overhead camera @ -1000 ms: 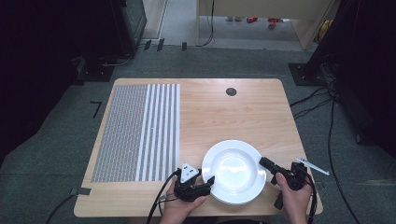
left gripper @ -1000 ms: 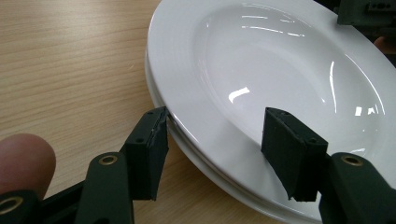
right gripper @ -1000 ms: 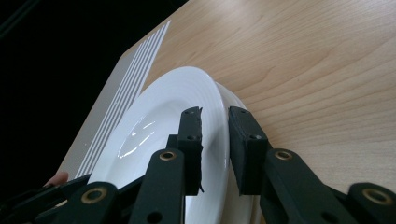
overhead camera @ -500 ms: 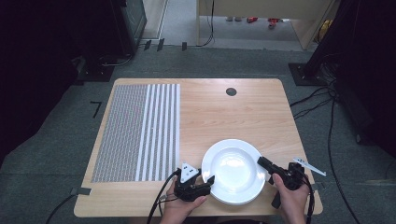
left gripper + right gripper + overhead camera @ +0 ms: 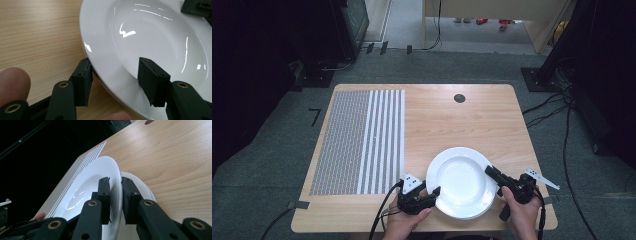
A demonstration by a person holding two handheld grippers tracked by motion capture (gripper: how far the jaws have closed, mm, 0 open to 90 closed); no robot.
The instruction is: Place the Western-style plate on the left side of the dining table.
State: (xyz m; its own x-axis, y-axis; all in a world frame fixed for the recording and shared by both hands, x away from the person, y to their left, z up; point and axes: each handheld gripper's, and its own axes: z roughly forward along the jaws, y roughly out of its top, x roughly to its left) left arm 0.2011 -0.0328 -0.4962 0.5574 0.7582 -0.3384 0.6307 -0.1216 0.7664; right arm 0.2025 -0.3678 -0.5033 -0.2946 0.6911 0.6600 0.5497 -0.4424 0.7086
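A round, shiny white plate (image 5: 461, 182) sits at the counter's (image 5: 452, 125) 6 o'clock edge. The right hand-held gripper (image 5: 115, 185) pinches its smooth rim at 3 o'clock. The left hand-held gripper (image 5: 113, 75) gapes around the rim at 8 o'clock. A striped mat (image 5: 362, 140) lies at 9 o'clock.

Tool (image 5: 120, 82) astride white plate (image 5: 150, 42) rim

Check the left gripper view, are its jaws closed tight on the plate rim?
No, the left gripper stands open, a gap beside the white plate.

Lower plate (image 5: 140, 185) mostly hidden.
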